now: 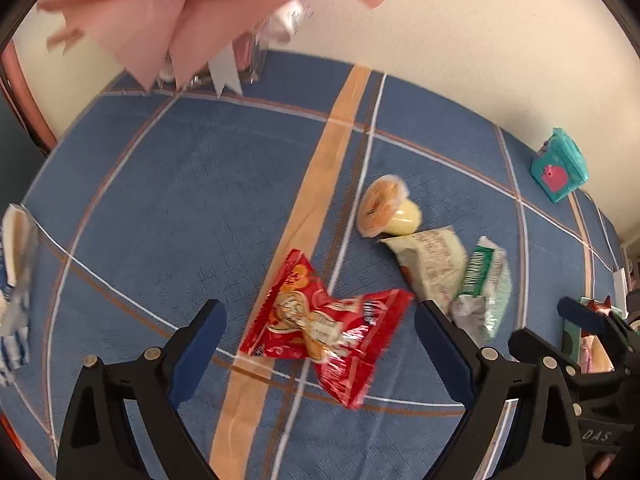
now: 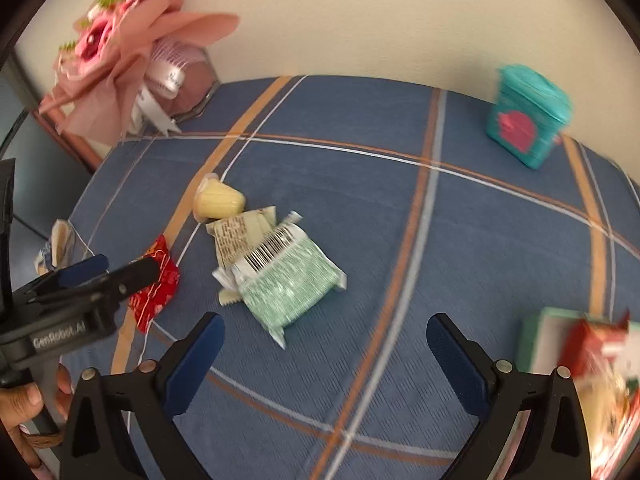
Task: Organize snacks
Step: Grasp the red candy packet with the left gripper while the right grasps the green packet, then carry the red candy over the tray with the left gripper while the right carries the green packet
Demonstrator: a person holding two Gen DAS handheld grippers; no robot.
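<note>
A red snack packet (image 1: 324,330) lies on the blue plaid tablecloth (image 1: 200,184), between the tips of my open, empty left gripper (image 1: 320,320). To its right lie a pale printed packet (image 1: 434,264), a green-and-white packet (image 1: 486,284) and a jelly cup with an orange lid (image 1: 386,208). In the right wrist view my right gripper (image 2: 325,334) is open and empty, just short of the green packet (image 2: 290,280). The pale packet (image 2: 240,236), the yellow cup (image 2: 218,200) and the red packet (image 2: 158,284) lie beyond. My left gripper (image 2: 102,270) shows at the left.
A teal box with a pink patch (image 2: 528,116) stands at the far right by the wall. A pink wrapped bouquet (image 2: 120,56) and a jar (image 2: 180,80) stand at the far left corner. A box with snacks (image 2: 584,364) sits at the right edge. A blue-and-white packet (image 1: 16,280) lies left.
</note>
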